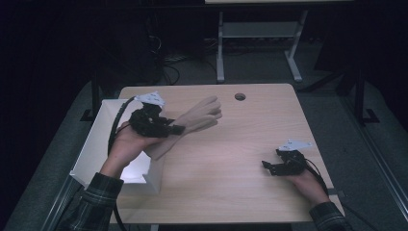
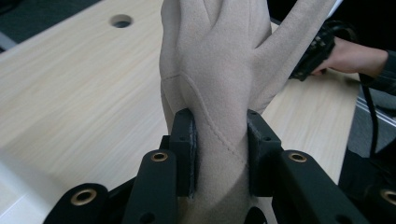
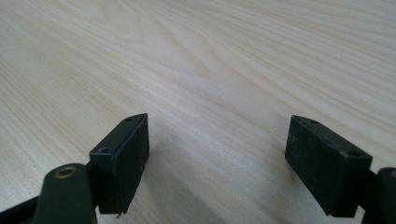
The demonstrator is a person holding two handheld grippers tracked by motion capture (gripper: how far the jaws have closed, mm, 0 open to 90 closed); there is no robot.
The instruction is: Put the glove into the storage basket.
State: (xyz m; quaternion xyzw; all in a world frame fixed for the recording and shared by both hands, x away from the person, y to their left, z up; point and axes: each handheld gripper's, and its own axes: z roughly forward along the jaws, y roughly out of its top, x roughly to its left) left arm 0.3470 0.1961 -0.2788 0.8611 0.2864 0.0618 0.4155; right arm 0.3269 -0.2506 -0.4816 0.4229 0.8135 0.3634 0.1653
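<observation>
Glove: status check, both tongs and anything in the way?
Left tongs shut on the beige glove at its cuff, lifted off the table. Right tongs open, nothing between them, low over bare wood. White box beside the left hand; path clear.

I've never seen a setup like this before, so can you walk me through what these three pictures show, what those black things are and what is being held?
A person sits at a light wooden table with a hand-held black two-jaw gripper in each hand. One picture looks down from above the table; the other two come from small cameras riding on each gripper, looking along its fingers. The left gripper is clamped on the wrist part of a beige suede-like fabric glove, lifted off the table beside an open white box at the left edge. The right gripper rests low over bare wood with its fingers spread apart and nothing between them. A small round hole sits near the table's far edge.
</observation>
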